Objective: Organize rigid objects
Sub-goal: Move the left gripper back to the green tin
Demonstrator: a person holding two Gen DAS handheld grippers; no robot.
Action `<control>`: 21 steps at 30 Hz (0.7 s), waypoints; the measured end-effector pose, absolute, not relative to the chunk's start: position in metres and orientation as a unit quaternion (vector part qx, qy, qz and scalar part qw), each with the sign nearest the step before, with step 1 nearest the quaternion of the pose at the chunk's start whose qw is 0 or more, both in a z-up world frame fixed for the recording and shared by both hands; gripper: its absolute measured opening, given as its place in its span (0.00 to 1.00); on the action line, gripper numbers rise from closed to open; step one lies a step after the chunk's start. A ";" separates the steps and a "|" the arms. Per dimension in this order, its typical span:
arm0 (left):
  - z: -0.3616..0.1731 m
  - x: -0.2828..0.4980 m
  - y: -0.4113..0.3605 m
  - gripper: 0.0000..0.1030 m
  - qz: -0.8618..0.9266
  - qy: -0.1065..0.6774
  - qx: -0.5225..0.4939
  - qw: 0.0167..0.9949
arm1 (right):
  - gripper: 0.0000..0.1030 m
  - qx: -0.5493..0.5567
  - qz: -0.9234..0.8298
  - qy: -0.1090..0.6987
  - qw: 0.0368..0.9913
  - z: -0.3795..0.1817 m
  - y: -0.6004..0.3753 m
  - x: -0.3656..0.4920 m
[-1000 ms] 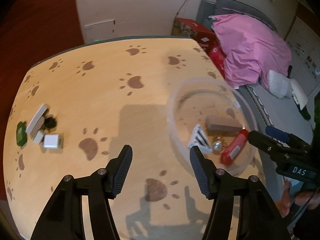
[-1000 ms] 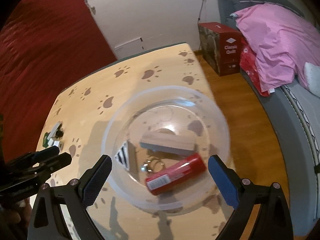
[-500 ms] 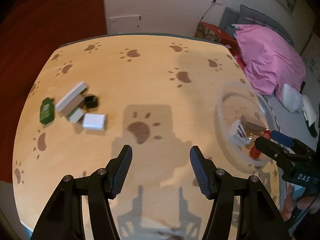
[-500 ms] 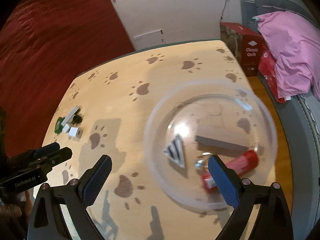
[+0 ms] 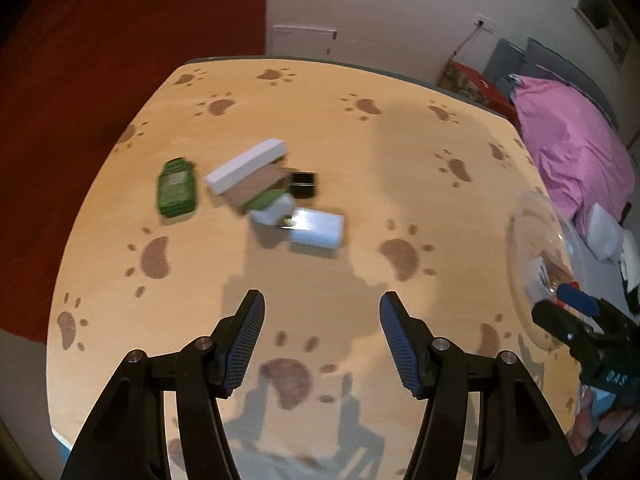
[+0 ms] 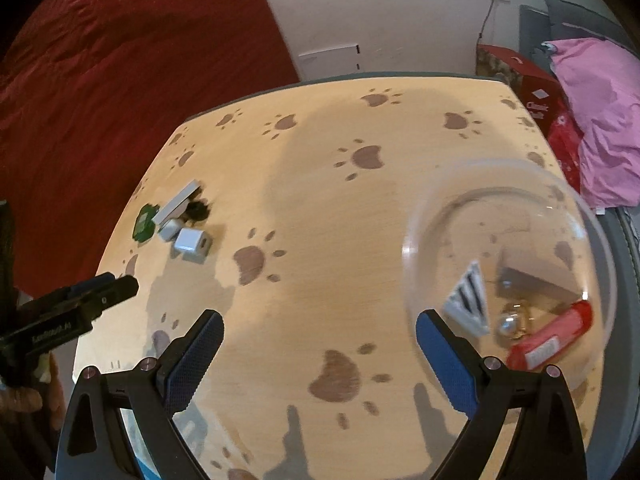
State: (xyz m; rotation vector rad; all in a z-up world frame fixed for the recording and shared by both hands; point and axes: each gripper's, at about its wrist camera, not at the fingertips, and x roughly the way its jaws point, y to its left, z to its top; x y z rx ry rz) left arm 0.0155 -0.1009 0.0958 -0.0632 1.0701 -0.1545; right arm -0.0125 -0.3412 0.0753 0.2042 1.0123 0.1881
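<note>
Two grippers over a paw-print table
The left gripper is wide open, holding nothing; the right gripper too; small blocks lie apart from the clear round bowl.

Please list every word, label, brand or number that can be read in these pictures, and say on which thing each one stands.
"Classic" on the red cardboard box beside the table; the word below it is cut off and blurred.
"DAS" on the black body of the right gripper, seen from the left wrist.
White lettering on the black body of the left gripper: too blurred to read.
Label on the red tube in the clear bowl: too small.
Print on the green flat packet: blurred.
</note>
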 end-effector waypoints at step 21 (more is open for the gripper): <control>0.076 0.076 0.001 0.59 -0.031 0.508 -0.063 0.859 | 0.97 0.078 0.093 0.506 0.854 0.065 -0.268 -0.005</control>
